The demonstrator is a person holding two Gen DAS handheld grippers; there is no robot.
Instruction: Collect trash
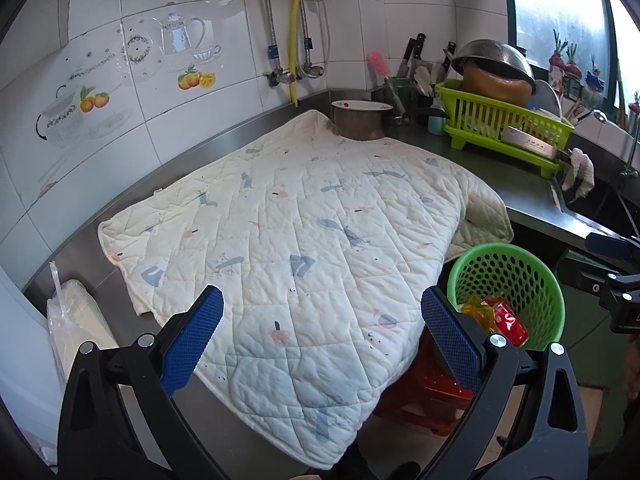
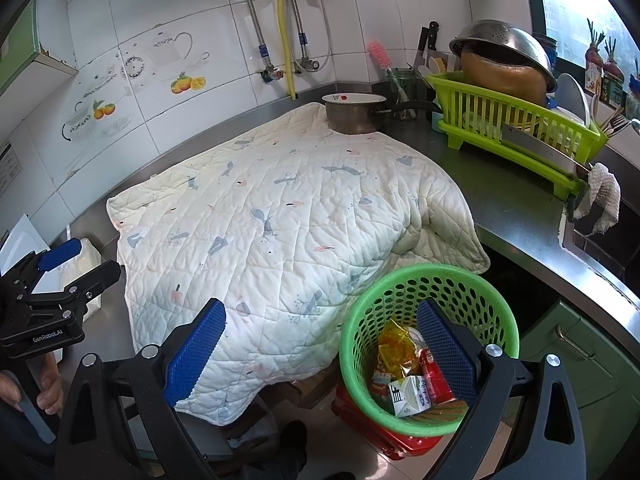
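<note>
Hovering with both sets of jaws spread and empty, trash sits binned.
Left gripper (image 1: 322, 332) or right gripper (image 2: 320, 336) could tip the round green perforated plastic basket (image 2: 362, 320) off its red stool (image 2: 360, 420).

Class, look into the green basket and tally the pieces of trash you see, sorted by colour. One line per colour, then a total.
In the green basket, as far as the right wrist view shows:
Yellow: 1, crinkled wrapper
Red: 1, can
White: 1, small carton
Multicoloured: 1, striped packet at the bottom
Total: 4; more may lie hidden beneath.
</note>
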